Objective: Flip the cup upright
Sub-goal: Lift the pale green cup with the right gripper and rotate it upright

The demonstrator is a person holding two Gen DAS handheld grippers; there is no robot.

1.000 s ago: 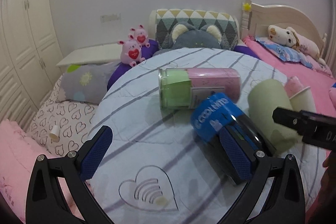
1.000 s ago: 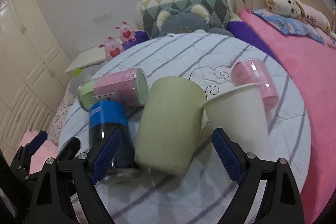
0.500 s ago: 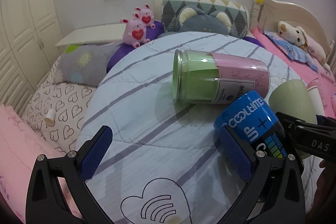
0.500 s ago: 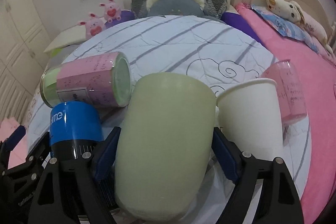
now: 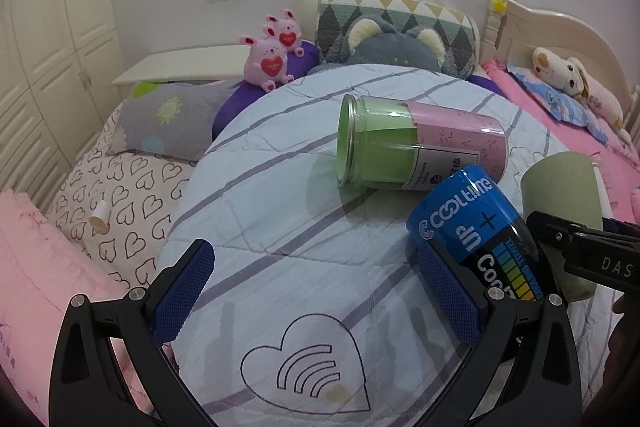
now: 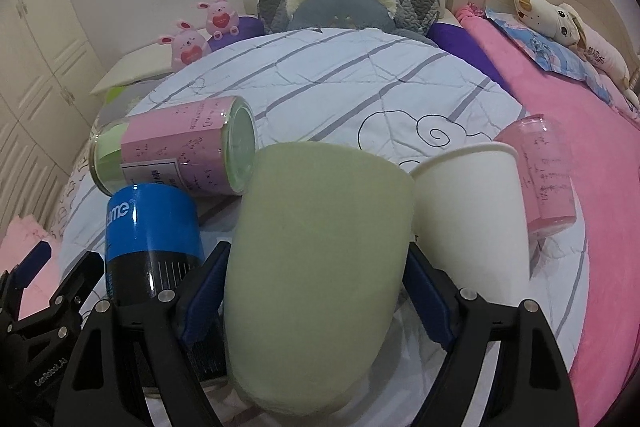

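Observation:
A pale green cup [image 6: 320, 247] lies on the striped round table cover [image 6: 360, 83], its base toward me. My right gripper [image 6: 316, 291] is shut on it, one blue pad on each side. The cup also shows at the right edge of the left wrist view [image 5: 564, 187]. My left gripper [image 5: 316, 291] is open and empty above the cover, its right pad beside a blue and black can [image 5: 480, 239]. The same can [image 6: 152, 239] stands left of the green cup in the right wrist view.
A green and pink jar [image 5: 416, 147] lies on its side behind the can. A white paper cup [image 6: 476, 219] and a pink glass [image 6: 548, 175] are right of the green cup. Pillows and plush toys [image 5: 272, 55] ring the table; a pink bed [image 6: 580, 99] is at right.
My right gripper has moved in over the green cup and shut its pads on it. My left gripper has shifted forward and left, staying open.

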